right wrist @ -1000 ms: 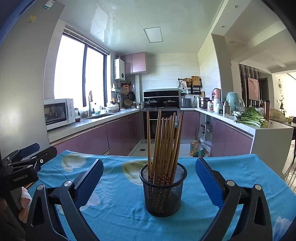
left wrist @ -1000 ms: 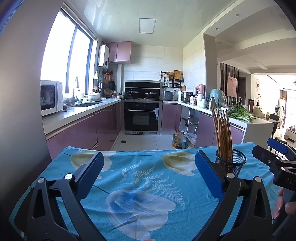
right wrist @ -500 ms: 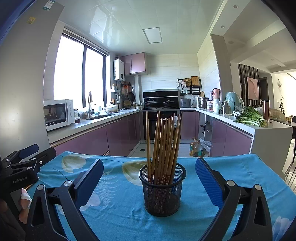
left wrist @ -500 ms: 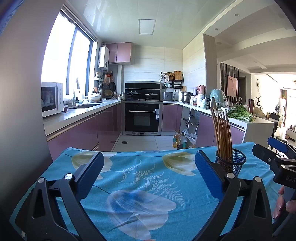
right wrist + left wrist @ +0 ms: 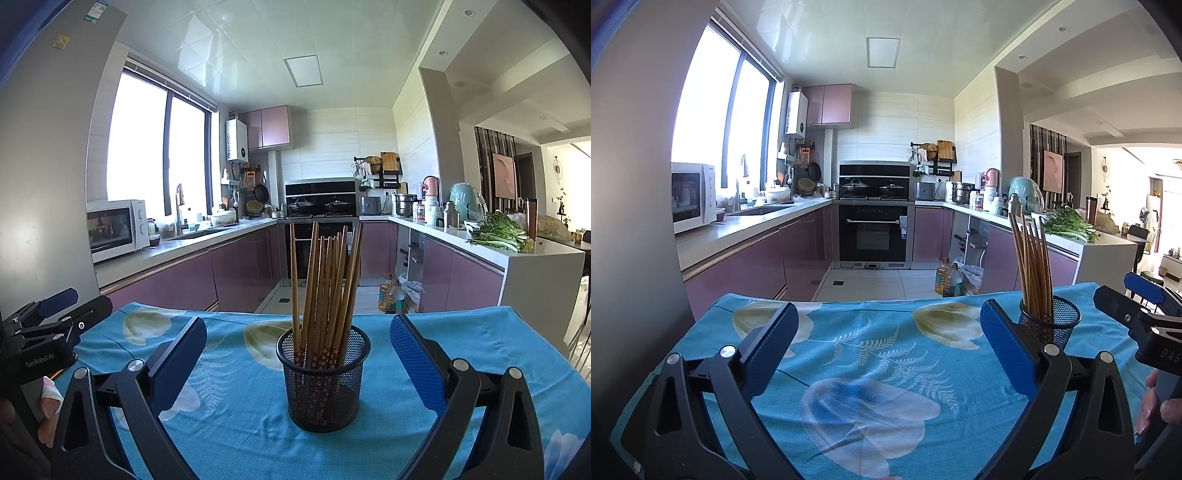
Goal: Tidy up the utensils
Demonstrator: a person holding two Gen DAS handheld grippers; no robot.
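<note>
Right gripper [image 5: 297, 365] spread wide and empty, framing the mesh holder [image 5: 323, 380] of chopsticks [image 5: 325, 284] mid-desk, so I'd advance level and squeeze gently, left gripper [image 5: 886, 350] likewise open, idle.

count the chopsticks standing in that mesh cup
About 11 chopsticks, all upright in the black mesh cup on the blue tablecloth; one leans apart at the left, the others bunch together, so some may be hidden.
</note>
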